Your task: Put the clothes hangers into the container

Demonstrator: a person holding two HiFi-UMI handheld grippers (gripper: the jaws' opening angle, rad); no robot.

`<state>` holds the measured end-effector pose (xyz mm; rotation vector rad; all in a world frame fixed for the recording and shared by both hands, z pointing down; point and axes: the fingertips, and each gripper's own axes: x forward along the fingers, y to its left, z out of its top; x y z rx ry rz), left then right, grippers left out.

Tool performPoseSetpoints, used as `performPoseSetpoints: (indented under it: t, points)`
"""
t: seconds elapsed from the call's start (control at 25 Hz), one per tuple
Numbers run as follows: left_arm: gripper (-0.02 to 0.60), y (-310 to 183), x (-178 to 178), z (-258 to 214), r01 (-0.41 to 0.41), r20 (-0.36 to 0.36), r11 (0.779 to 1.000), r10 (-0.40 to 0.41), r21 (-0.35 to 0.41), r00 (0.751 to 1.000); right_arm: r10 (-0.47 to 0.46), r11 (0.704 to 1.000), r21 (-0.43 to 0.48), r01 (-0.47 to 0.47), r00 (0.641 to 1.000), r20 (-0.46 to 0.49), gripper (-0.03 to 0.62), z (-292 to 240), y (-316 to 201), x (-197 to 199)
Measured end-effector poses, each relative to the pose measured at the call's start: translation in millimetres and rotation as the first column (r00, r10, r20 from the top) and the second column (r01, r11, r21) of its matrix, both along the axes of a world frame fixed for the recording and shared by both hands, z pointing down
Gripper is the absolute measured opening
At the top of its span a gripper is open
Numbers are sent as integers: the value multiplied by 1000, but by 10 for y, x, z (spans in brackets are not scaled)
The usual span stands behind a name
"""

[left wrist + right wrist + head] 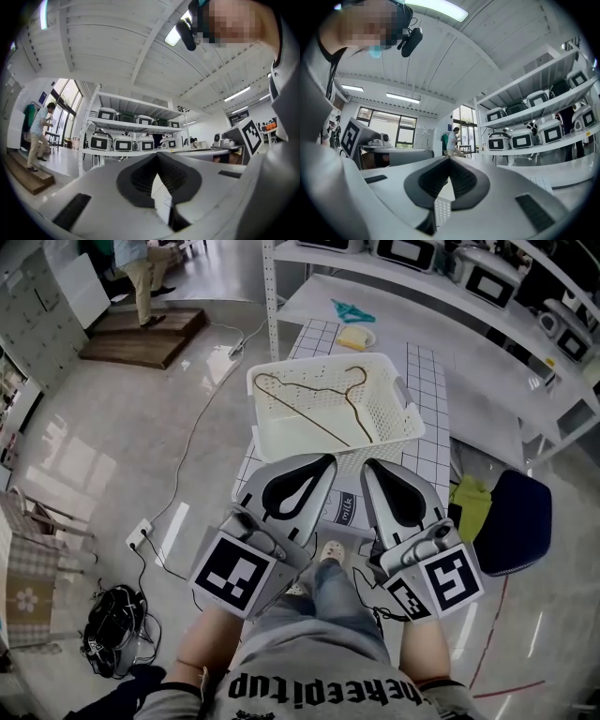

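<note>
A white perforated basket point(281, 448) stands on the checked table point(427, 371) ahead of me. Thin brown wire hangers point(319, 399) lie inside it on its floor. My left gripper point(327, 461) and right gripper point(367, 466) are held side by side close to my body, short of the basket's near wall. In the left gripper view the left gripper point(157, 154) has its jaws closed tip to tip with nothing between them. In the right gripper view the right gripper point(449, 159) is shut and empty too. Both point up towards the ceiling and shelves.
A teal object point(352, 310) and a yellow item on a plate point(354, 337) lie on the far table. A dark blue chair point(516, 521) with a yellow-green cloth point(472, 498) is at the right. Cables point(117, 629) lie on the floor at left. Shelves of appliances point(123, 140) line the wall.
</note>
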<state>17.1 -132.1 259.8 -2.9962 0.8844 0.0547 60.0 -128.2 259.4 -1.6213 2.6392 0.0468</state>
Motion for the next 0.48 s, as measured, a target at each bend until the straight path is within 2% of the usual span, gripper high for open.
performPoseSetpoints:
  t: [0.48]
  points:
    - [20, 88, -85, -39, 13, -3, 1000, -13, 4, 1000, -31, 999, 17, 31, 999, -6, 0, -77, 69, -145]
